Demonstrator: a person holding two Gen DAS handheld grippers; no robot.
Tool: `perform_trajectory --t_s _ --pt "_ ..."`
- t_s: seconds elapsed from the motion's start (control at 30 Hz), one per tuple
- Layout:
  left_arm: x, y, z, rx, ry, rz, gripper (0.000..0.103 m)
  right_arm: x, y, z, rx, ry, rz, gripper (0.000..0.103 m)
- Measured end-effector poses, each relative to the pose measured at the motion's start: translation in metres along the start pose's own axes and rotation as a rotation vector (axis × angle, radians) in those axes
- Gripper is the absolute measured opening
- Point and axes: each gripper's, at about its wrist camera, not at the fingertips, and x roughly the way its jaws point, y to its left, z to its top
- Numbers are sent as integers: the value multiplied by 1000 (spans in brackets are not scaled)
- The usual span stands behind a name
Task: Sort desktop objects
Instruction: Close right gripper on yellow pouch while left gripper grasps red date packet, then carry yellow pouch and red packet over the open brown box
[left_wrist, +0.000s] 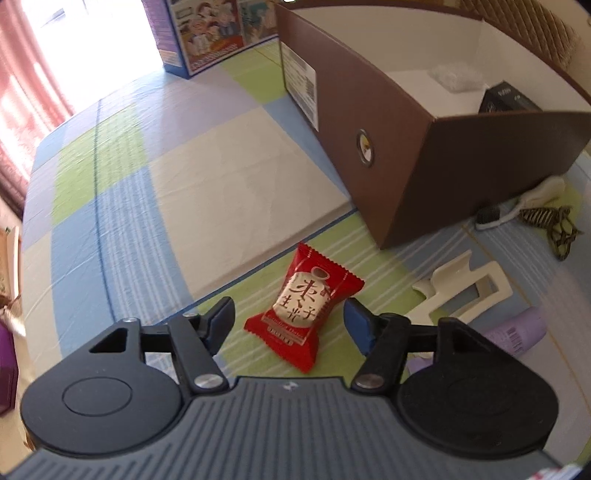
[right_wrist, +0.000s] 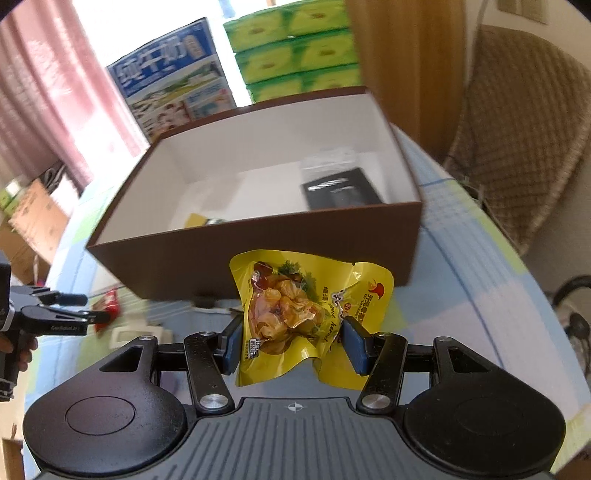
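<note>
brown box (right_wrist: 258, 258) stood open on the worktop (left_wrist: 221, 184), probably light card | right gripper (right_wrist: 291, 341) pinched yellow snack pouch (right_wrist: 306, 314) at mid-body before the box wall; soft, crinkly, slippery film | left gripper (left_wrist: 290, 325) spread wide around red sachet (left_wrist: 303, 310) lying on the worktop; light, puffy, best taken across its middle

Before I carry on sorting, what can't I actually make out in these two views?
- Brown box contents: the near wall hides the floor's front part in the right wrist view; a yellow item only peeks over it.
- Dark brush: half hidden behind the box corner, left wrist view.
- Purple container: covered by the left tool and its frame.
- Red packet's small print: blurred.
</note>
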Motion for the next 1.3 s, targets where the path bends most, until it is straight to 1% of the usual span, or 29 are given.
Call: perform_trajectory --t_s 0.03,0.1,0.17,0.27,0.37,0.5,0.63,0.73,0.83,1.0,1.17,1.3 --pt "3 0 1 3 4 -5 59 -1 -3 0 7 -1 -11 52" --pt "6 0 2 3 10 -15 53 -3 -9 0 21 -5 -33 52" --pt "8 -1 3 5 16 -27 40 -6 -15 -1 32 -8 -51 52" --pt "9 -3 2 4 21 -41 28 -8 -22 -2 45 -7 -78 52" --pt "7 -3 0 -9 19 -51 25 -9 -28 -3 53 -8 -91 52" --pt "0 -3 -5 -26 25 -54 25 -13 -31 -5 52 -16 -96 52" --pt "-14 -2 -9 -40 23 -36 25 -17 -32 -5 40 -25 -93 52" --pt "-27 -1 -9 -53 4 -28 24 -19 -31 -3 24 -32 -85 52" --pt "-45 -2 -7 -66 -34 -21 24 -23 -28 0 5 -43 -69 52" --pt "-79 -8 2 -101 -112 -44 24 -31 -22 9 -41 -69 -32 52" --pt "-107 -23 15 -90 -178 -60 24 -36 -11 22 -110 -94 14 52" --pt "-120 -33 31 -71 -218 -72 25 -36 1 33 -178 -112 54 52"
